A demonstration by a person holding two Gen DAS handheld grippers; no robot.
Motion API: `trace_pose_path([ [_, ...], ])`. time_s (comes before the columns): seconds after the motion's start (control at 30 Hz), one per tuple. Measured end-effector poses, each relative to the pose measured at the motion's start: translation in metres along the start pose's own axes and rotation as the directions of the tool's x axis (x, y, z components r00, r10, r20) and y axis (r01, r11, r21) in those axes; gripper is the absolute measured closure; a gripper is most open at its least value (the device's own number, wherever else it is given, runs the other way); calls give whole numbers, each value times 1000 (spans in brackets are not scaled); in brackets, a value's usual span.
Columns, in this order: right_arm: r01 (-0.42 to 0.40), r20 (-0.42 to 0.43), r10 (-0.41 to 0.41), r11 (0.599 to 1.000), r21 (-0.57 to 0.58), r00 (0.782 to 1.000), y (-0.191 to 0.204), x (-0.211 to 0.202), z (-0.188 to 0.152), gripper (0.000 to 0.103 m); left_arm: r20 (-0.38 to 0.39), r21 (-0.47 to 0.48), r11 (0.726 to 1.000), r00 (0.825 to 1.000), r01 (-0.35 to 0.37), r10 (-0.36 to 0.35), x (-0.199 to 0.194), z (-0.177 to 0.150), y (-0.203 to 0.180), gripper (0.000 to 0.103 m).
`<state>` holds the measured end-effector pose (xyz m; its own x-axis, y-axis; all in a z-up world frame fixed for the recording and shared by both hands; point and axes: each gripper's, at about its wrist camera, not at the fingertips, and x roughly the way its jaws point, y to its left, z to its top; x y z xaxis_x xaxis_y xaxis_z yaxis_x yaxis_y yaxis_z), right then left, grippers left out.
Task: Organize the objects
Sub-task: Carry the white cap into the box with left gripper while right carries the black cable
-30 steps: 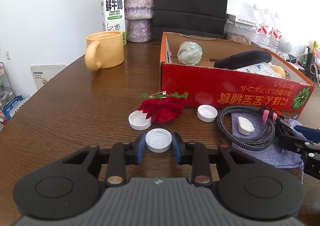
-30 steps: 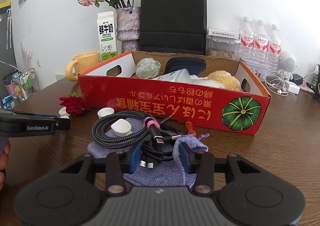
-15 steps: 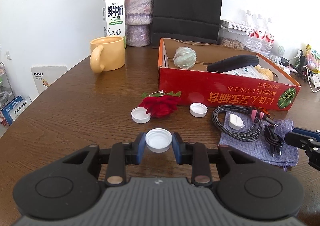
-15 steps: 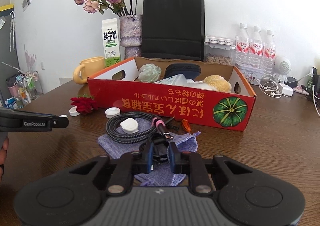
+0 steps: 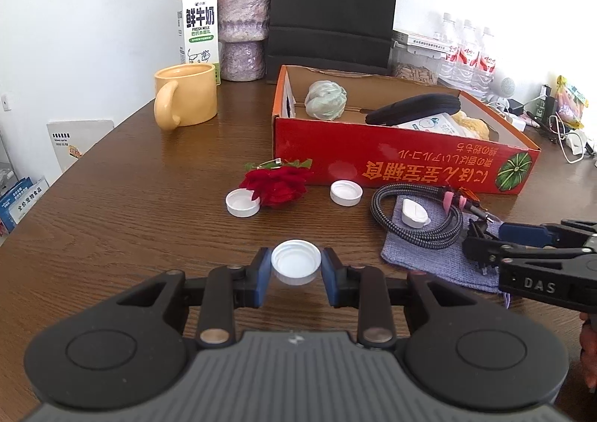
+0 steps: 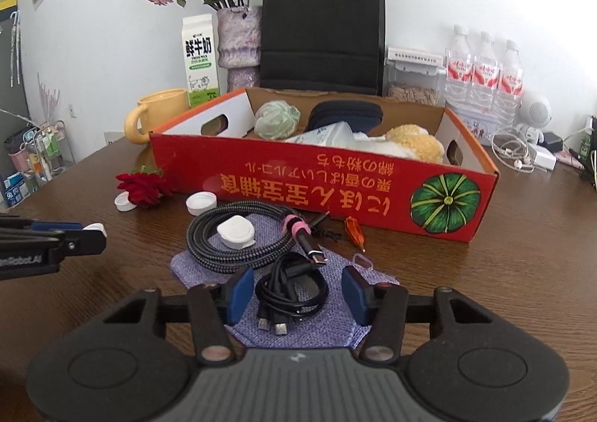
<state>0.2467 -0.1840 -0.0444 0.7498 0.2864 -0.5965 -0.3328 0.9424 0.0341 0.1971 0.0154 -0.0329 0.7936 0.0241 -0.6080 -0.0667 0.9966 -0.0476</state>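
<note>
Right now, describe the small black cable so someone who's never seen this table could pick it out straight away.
Find the long red cardboard box; in front of it a purple knit pouch lies on the table. The small black cable sits on the pouch's near part, between the right gripper's opening jaws. Unlike the thicker braided cable behind it, it is thin, smooth and ends in several plugs.

Place: a home or small-office room, seen across one table.
Table: dark wooden top [image 5: 112, 198], used as a catch-all surface.
Far edge: milk carton [image 5: 197, 32], vase of dried roses [image 6: 238, 45], black paper bag [image 6: 322, 26] against a white wall.
Far right: water bottles [image 6: 485, 71], chargers and earphones [image 6: 522, 157].
Far left: wire rack of small goods [image 6: 33, 157].
</note>
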Motion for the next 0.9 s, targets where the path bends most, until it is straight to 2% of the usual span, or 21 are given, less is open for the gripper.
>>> trace_pose_path([
  [0.1, -13, -3, 13, 1000, 10, 1000, -1, 2, -2, 61, 2, 11, 1000, 1000, 16, -16, -2, 0, -5, 73],
  [0.2, -27, 15, 27, 1000, 3, 1000, 0, -4, -5, 63, 4, 14, 1000, 1000, 27, -28, -3, 0, -9, 73],
  [0.9, -31, 131, 32, 999, -9, 991, -2, -58, -9, 64, 19, 76, 994, 996, 84, -86, -21, 2, -39, 73],
])
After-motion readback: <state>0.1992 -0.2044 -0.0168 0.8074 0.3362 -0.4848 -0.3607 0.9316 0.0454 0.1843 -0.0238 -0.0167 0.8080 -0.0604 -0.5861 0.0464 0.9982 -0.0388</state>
